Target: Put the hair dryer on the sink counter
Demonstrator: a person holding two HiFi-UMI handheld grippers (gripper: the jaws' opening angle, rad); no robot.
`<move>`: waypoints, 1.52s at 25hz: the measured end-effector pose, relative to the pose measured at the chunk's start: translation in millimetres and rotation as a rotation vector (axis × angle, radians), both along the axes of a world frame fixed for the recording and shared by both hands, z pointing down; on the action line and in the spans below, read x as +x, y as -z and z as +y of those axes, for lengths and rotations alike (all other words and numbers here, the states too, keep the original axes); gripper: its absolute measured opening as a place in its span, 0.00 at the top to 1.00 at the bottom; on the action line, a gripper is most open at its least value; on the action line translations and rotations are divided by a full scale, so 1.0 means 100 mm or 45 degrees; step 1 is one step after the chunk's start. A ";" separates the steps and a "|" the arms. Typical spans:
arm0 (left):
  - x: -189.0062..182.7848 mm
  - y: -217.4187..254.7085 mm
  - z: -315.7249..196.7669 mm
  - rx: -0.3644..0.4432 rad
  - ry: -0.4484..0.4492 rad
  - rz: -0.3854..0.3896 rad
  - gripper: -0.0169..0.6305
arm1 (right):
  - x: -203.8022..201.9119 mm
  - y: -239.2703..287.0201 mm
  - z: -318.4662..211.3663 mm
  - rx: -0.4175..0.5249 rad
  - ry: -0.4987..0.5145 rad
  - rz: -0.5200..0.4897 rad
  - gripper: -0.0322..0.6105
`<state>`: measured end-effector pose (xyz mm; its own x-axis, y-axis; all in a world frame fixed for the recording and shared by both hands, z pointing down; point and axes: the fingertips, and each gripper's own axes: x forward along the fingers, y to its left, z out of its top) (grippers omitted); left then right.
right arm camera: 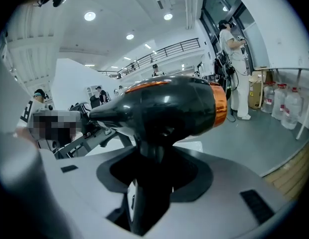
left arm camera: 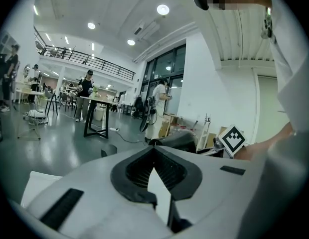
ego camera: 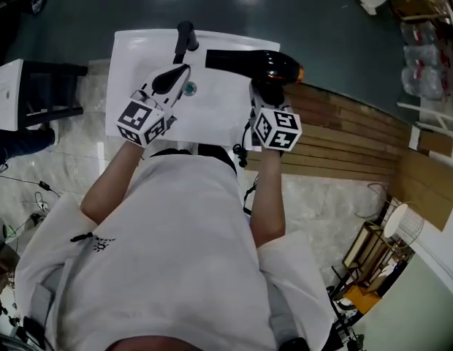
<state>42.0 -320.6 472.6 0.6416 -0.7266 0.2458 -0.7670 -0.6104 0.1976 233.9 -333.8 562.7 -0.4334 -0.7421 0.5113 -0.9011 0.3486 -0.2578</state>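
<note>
The hair dryer (ego camera: 250, 63), its handle clamped in the right tool (ego camera: 264, 92), hangs over the sink bench (ego camera: 139, 53), not yet set down; the left tool (ego camera: 175, 77) is closed and empty.

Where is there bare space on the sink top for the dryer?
Bare: the sink top left of the faucet, and the stretch between the left gripper and right gripper near the drain. Crowded: the right edge under the hair dryer.

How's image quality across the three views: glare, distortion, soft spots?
Head view: sharp, with the white sink counter near blown out and lamp glare on the dark floor. Left gripper view: strong fisheye, black corners, a mosaic patch at the top. Right gripper view: same fisheye, lamp highlights on the glossy hair dryer, a mosaic patch at left.
</note>
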 end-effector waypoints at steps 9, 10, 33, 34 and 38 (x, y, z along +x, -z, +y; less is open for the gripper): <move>0.12 -0.24 -0.20 -0.052 0.037 -0.024 0.97 | -0.06 -0.39 -0.21 -0.127 0.023 -0.008 0.67; 0.14 -0.28 -0.22 -0.058 0.041 -0.030 0.97 | -0.06 -0.43 -0.23 -0.140 0.023 -0.009 0.67; 0.48 -0.91 -0.41 -0.227 0.071 -0.104 0.97 | -0.12 -1.20 -0.53 -0.363 0.033 0.072 0.68; 0.49 -0.92 -0.41 -0.228 0.071 -0.107 0.97 | -0.12 -1.23 -0.53 -0.371 0.029 0.070 0.68; 0.53 -0.93 -0.40 -0.233 0.069 -0.115 0.97 | -0.10 -1.26 -0.57 -0.374 0.024 0.074 0.68</move>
